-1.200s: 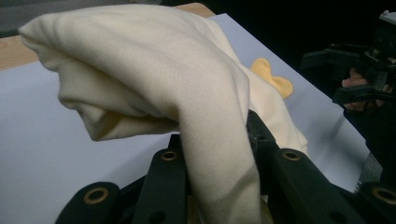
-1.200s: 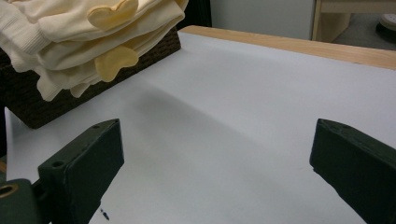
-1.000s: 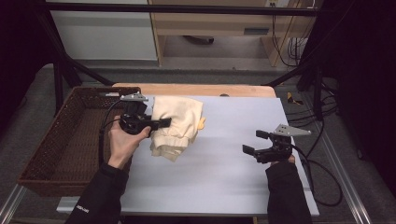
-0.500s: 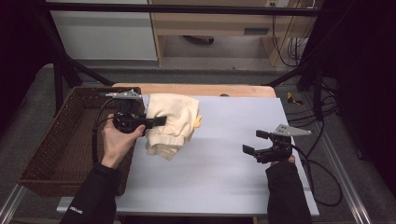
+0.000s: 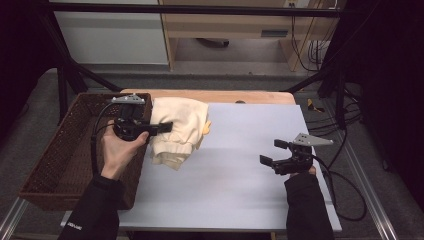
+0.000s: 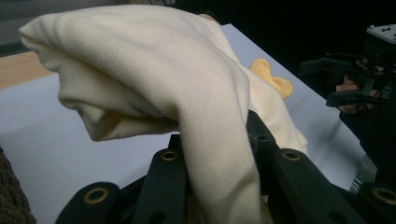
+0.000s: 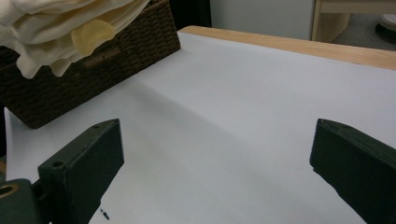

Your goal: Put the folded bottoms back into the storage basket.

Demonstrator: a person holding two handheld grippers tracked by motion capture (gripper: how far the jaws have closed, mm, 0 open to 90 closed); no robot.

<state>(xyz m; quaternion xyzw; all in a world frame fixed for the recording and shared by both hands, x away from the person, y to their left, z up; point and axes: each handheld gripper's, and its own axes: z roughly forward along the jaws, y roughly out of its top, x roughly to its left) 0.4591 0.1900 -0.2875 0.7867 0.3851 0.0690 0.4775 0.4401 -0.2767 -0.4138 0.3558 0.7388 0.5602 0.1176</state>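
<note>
High view: one cream garment [image 5: 177, 131] bunched at the left edge of the white table [image 5: 240, 190], just beside one wicker basket [image 5: 55, 165], clamped by the left gripper [image 5: 162, 127]; right gripper [image 5: 270, 153] near the right edge, spread apart, with bare room between. Left gripper view: cloth [image 6: 187, 107] draped over and pinched between two jaws. Right gripper view: two jaws wide apart over bare white surface [image 7: 243, 121]; basket [image 7: 93, 74] and garment [image 7: 60, 28] far left.
</note>
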